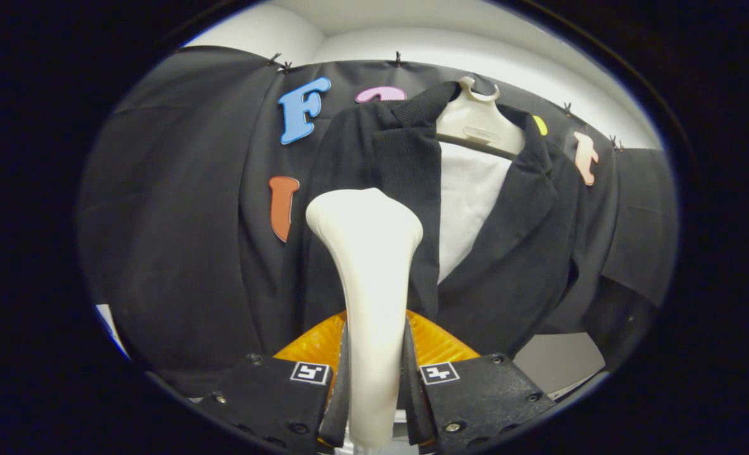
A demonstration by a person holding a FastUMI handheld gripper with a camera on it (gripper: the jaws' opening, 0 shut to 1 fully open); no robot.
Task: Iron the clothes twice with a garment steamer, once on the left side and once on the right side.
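The gripper (374, 385) is clenched on the handle of the garment steamer (369, 284), with both fingers (267, 395) pressed against the handle from either side. The steamer is cream white and stands upright between the fingers, its handle narrow where it is held and widening upward into a broad rounded head. An orange part (434, 344) shows just behind the handle, low between the 2 fingers.

Just beyond the steamer head hangs a black jacket (526, 253), open at the front. The head sits in front of the jacket's left front panel as seen here, covering part of it; whether it touches the cloth cannot be told. A white lining or shirt (466, 202) shows in the opening between the 2 lapels. The jacket hangs from a cream hanger (479, 123), whose hook rises above the collar.

Behind the jacket is the black cloth wall (179, 208) of the booth, pinned along its top edge, and above it a white wall (412, 38)
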